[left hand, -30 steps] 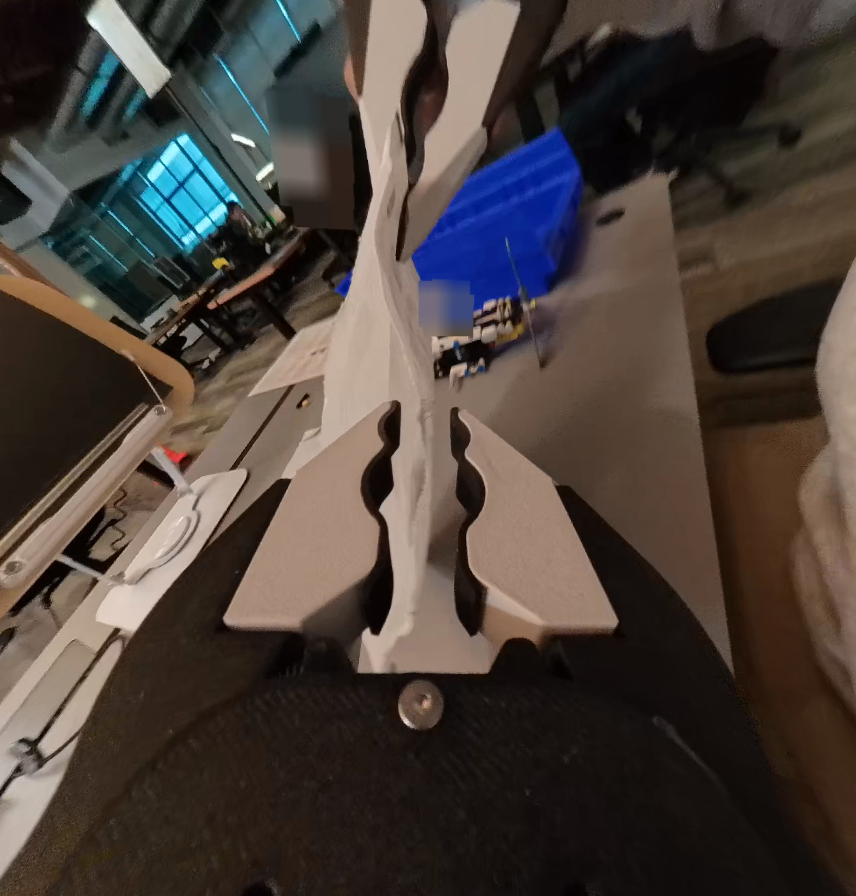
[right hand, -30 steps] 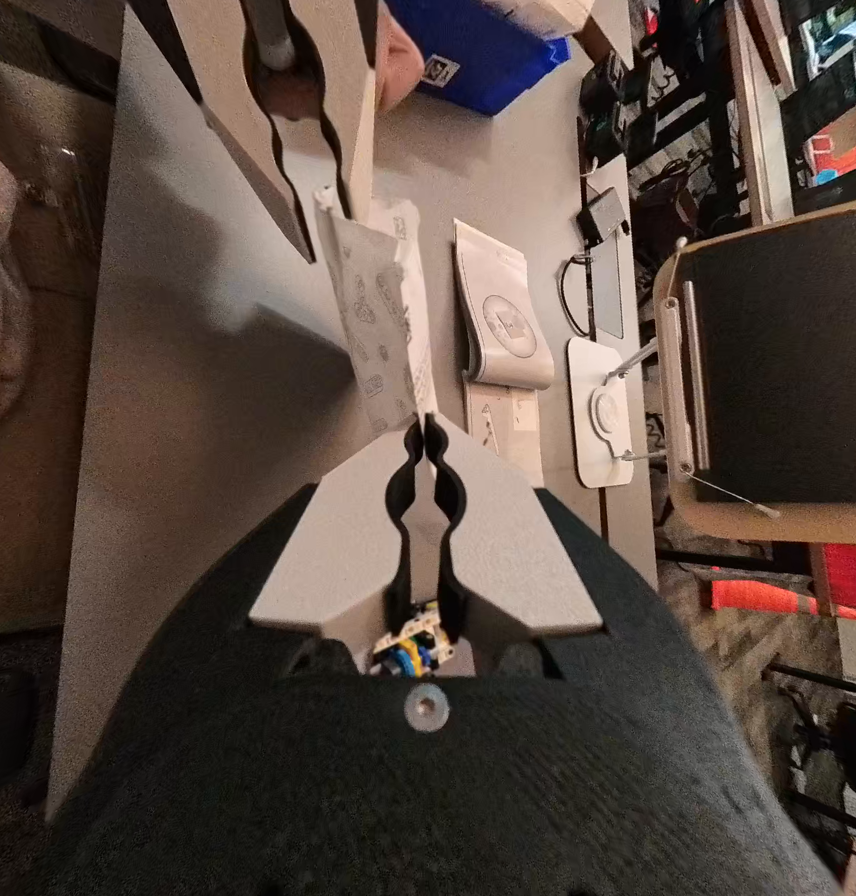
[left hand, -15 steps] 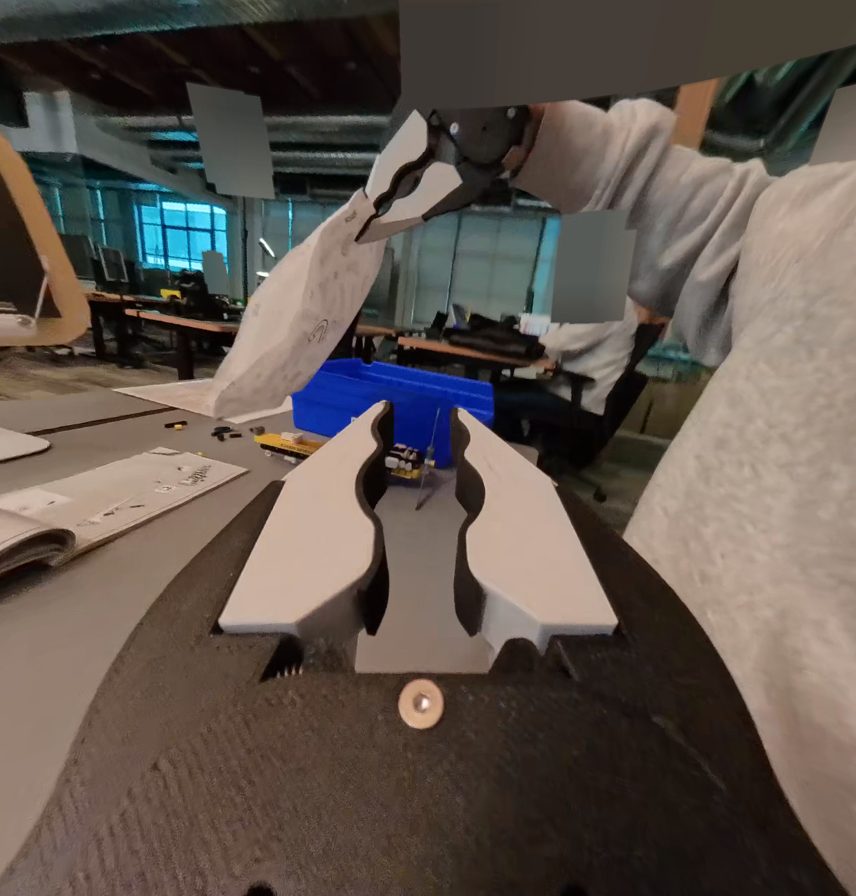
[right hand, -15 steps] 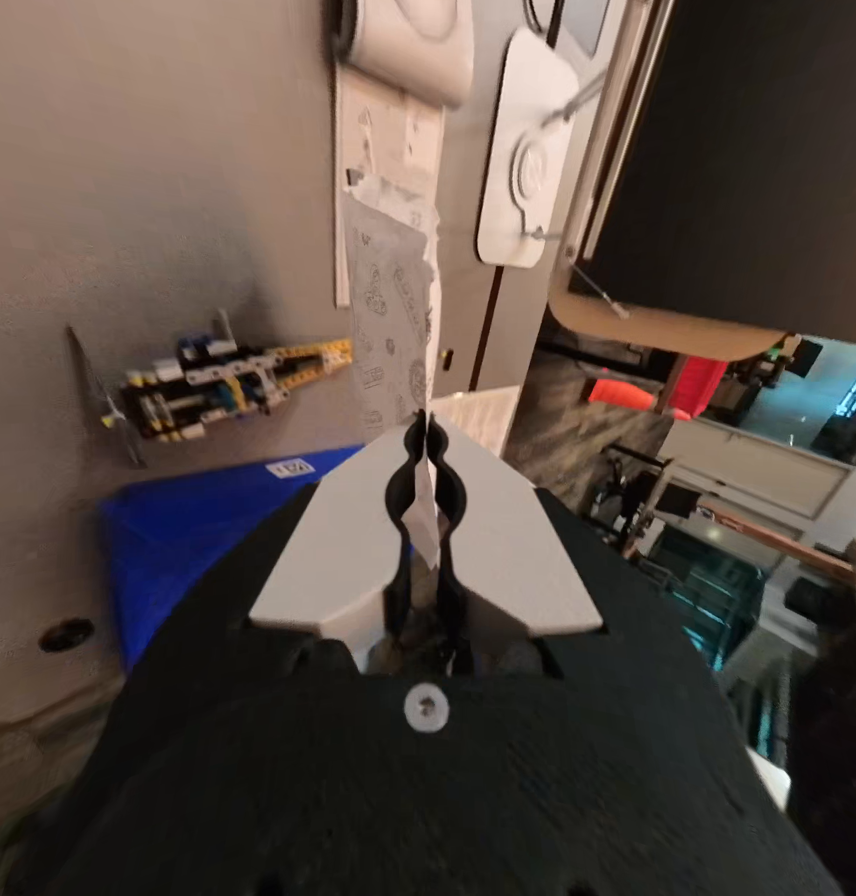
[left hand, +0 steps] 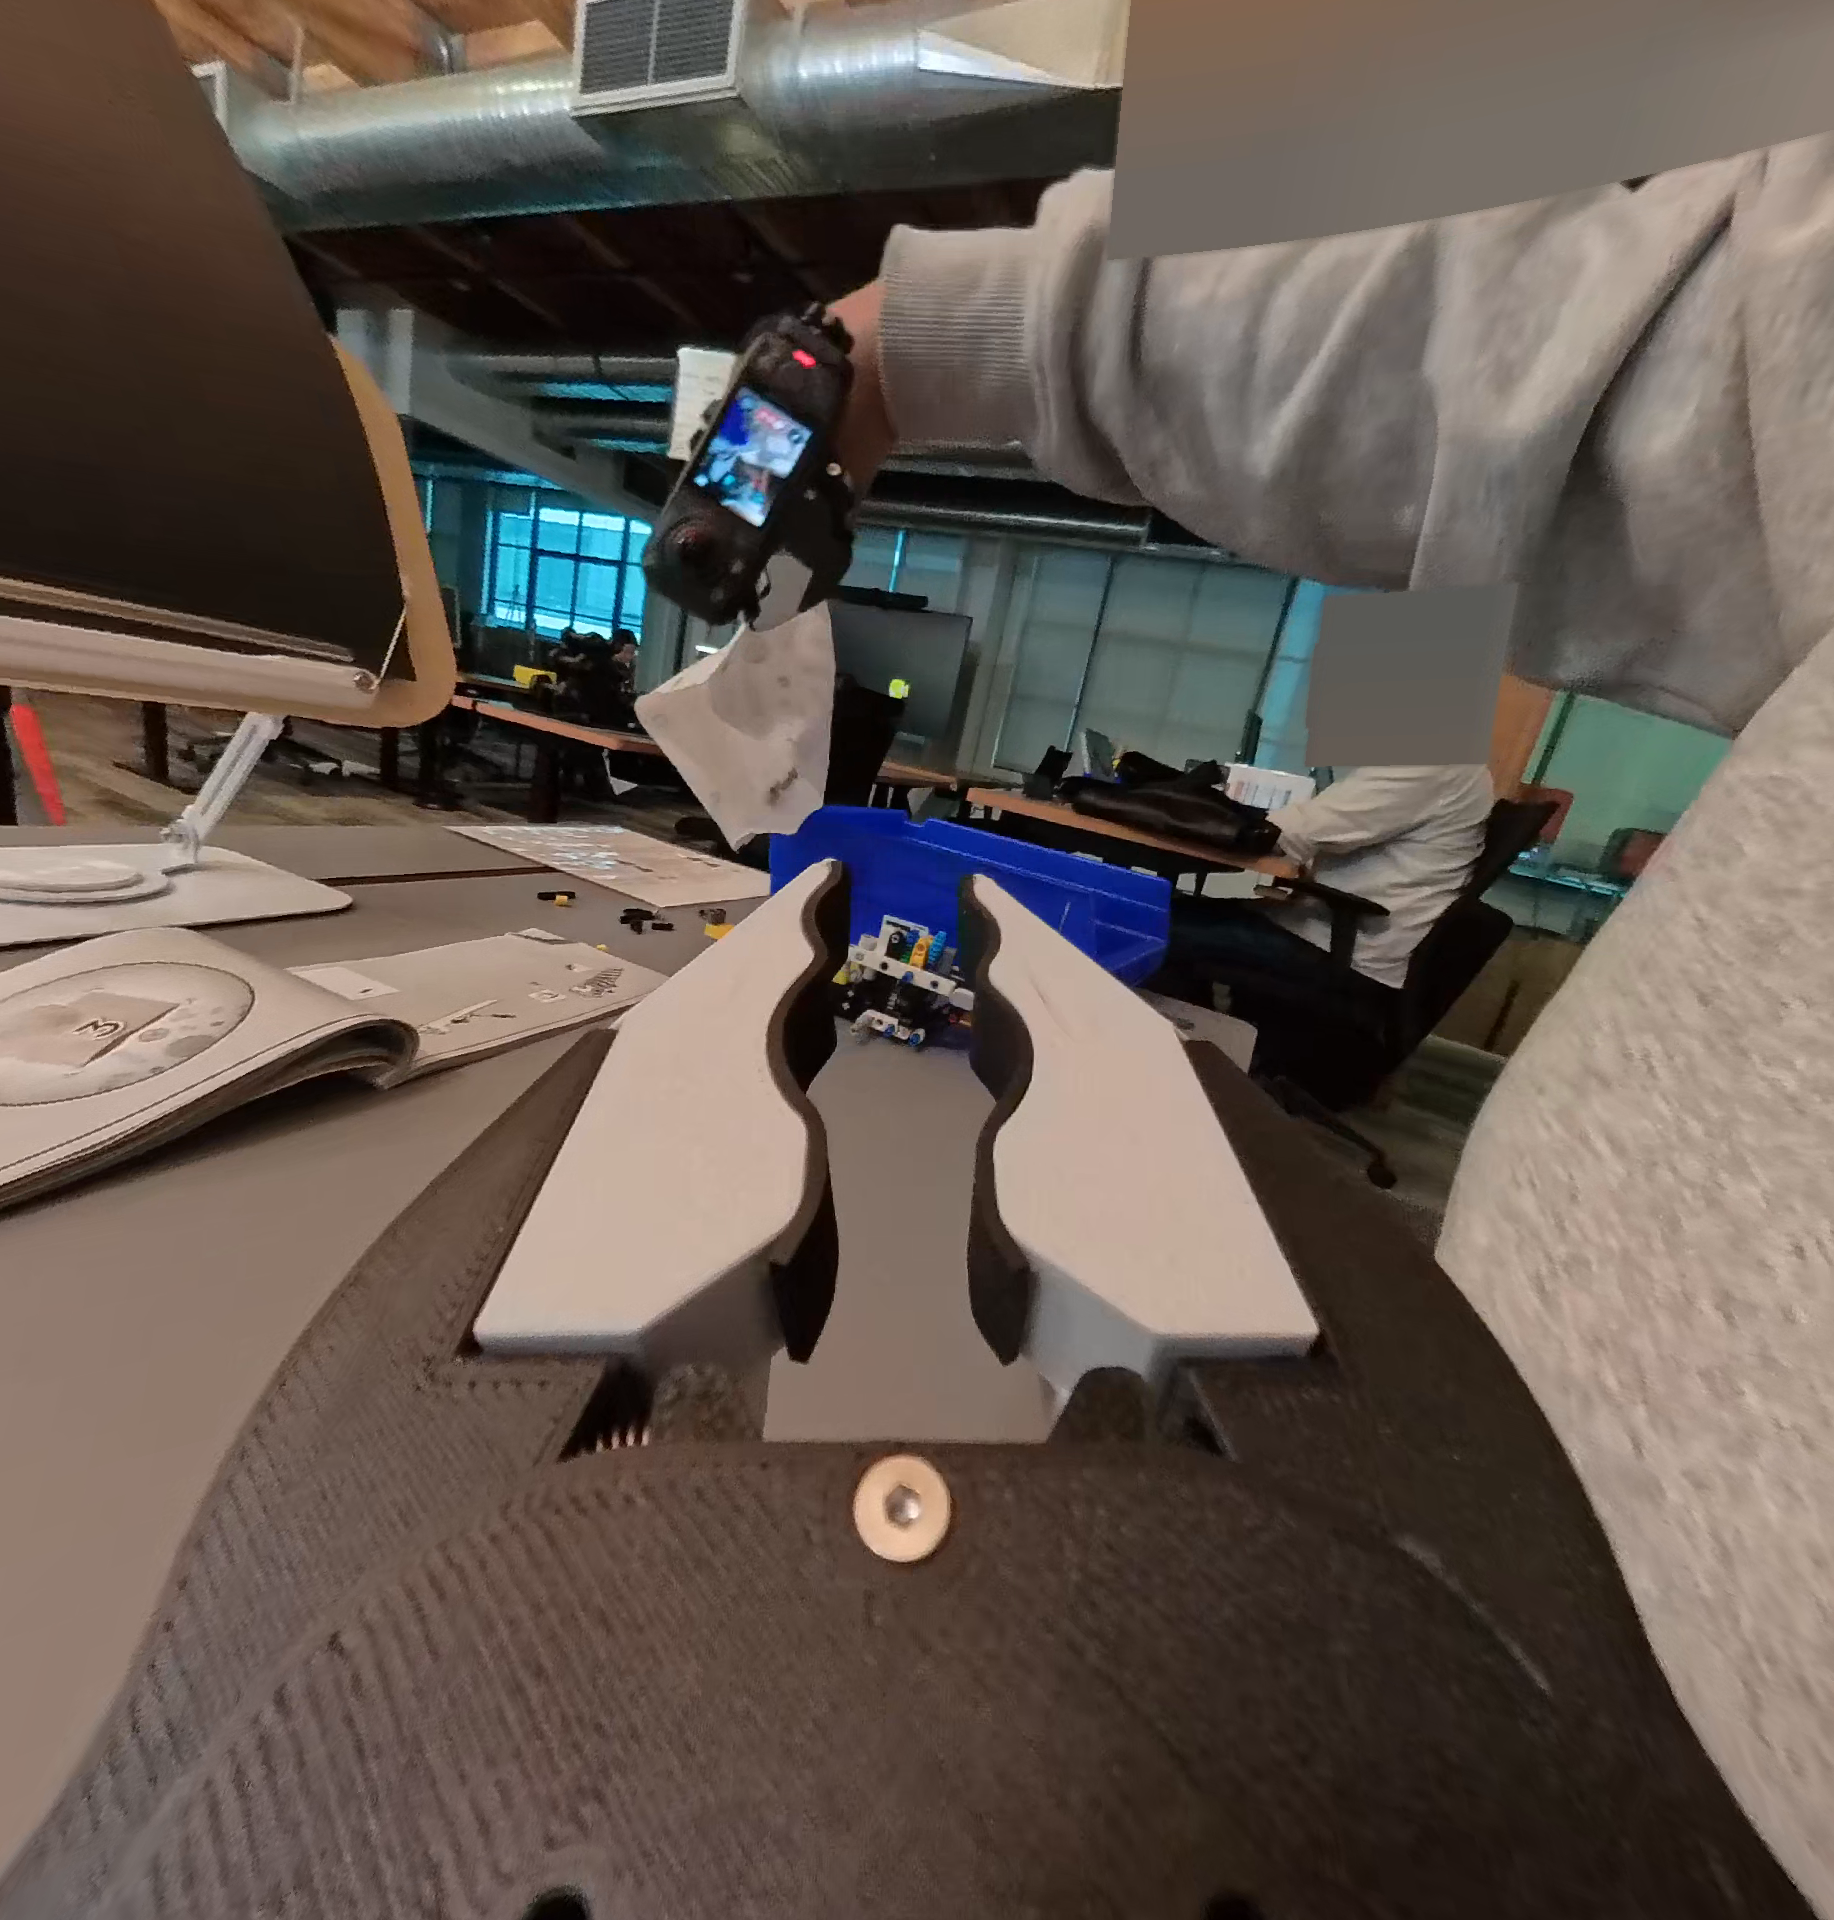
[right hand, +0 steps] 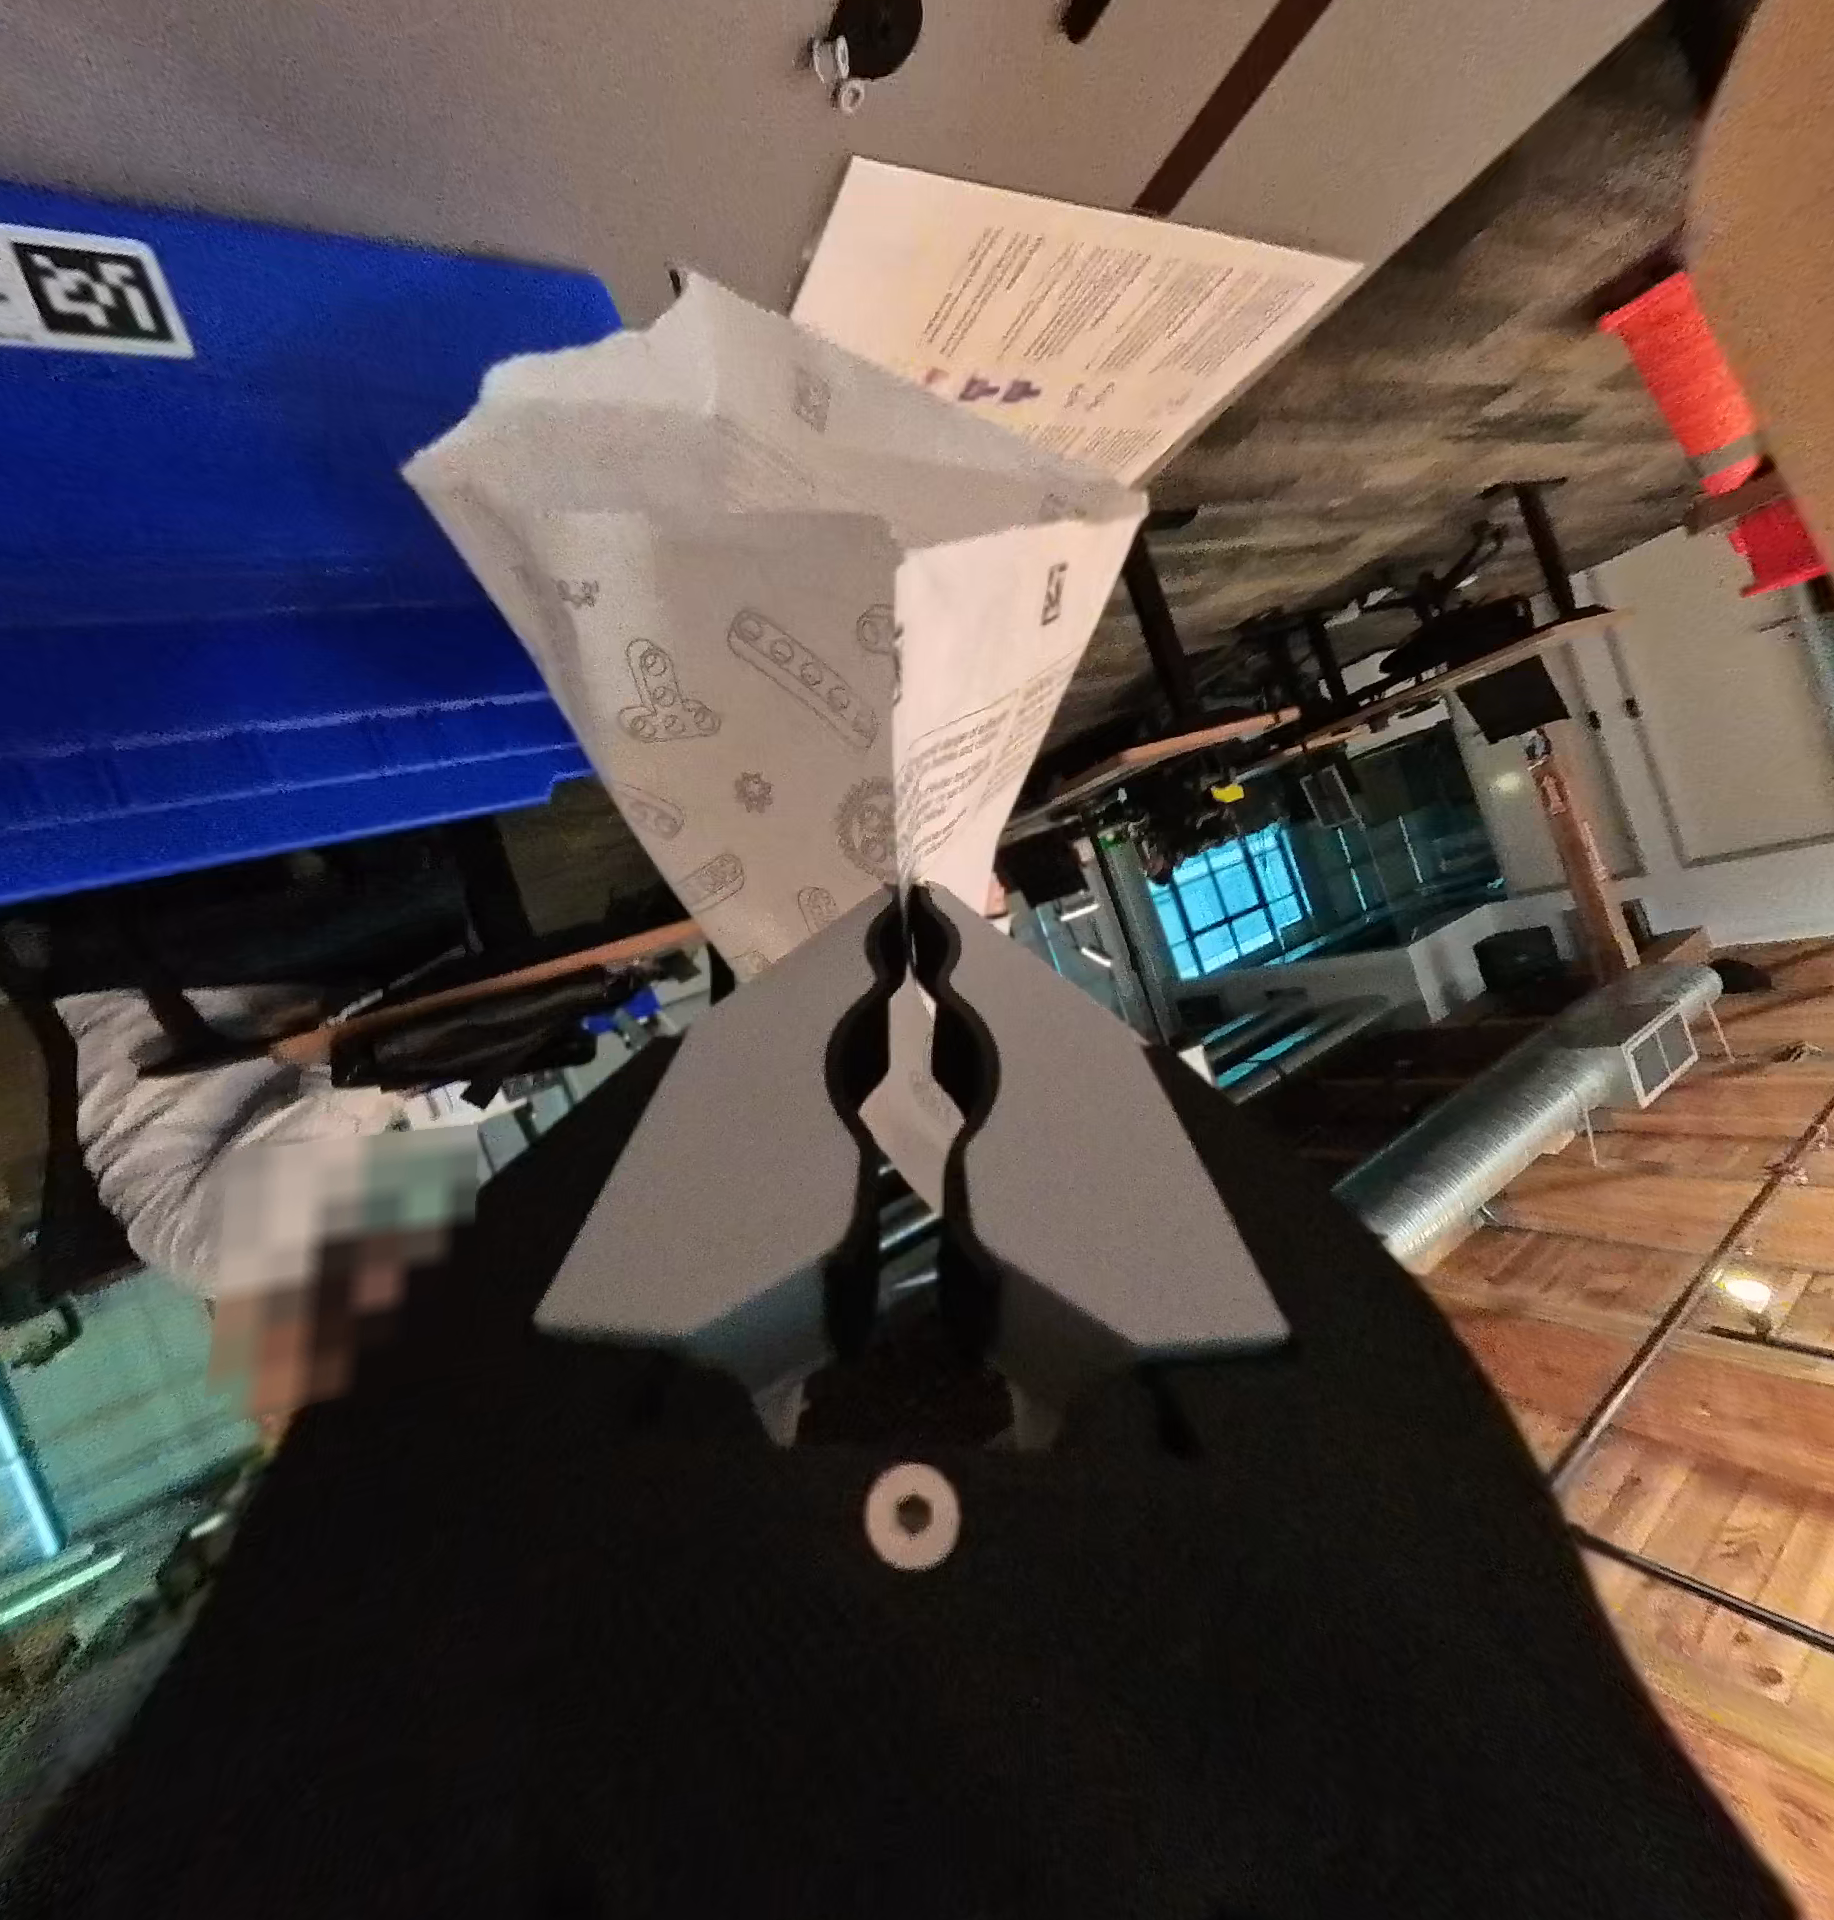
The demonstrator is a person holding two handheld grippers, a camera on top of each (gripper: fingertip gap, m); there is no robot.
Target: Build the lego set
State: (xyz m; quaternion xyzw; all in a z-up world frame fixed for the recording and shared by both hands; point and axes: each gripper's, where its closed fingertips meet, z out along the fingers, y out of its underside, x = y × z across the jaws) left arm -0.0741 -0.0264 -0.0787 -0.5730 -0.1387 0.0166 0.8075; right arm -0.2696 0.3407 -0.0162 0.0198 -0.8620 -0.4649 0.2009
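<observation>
Left wrist view: left gripper [left hand: 900, 914], fingers parted, nothing between them, low over the grey table [left hand: 113, 1351]. Straight ahead past the tips, the half-built model [left hand: 905, 982]; a light lattice of small parts, likely to shed pieces if squeezed, best taken by its long beams. Blue bin [left hand: 1048, 894] just behind it. Open manual [left hand: 165, 1029] left of the fingers; loose bits [left hand: 648, 918] beyond. Open-plan office. Right wrist view, upside down: right gripper [right hand: 908, 912] pinched tight on a corner of the paper bag [right hand: 767, 623], mouth open and hanging down; thin, soft, tears easily, apparently empty. Leaflet [right hand: 1058, 312] beyond the tips on the table.
</observation>
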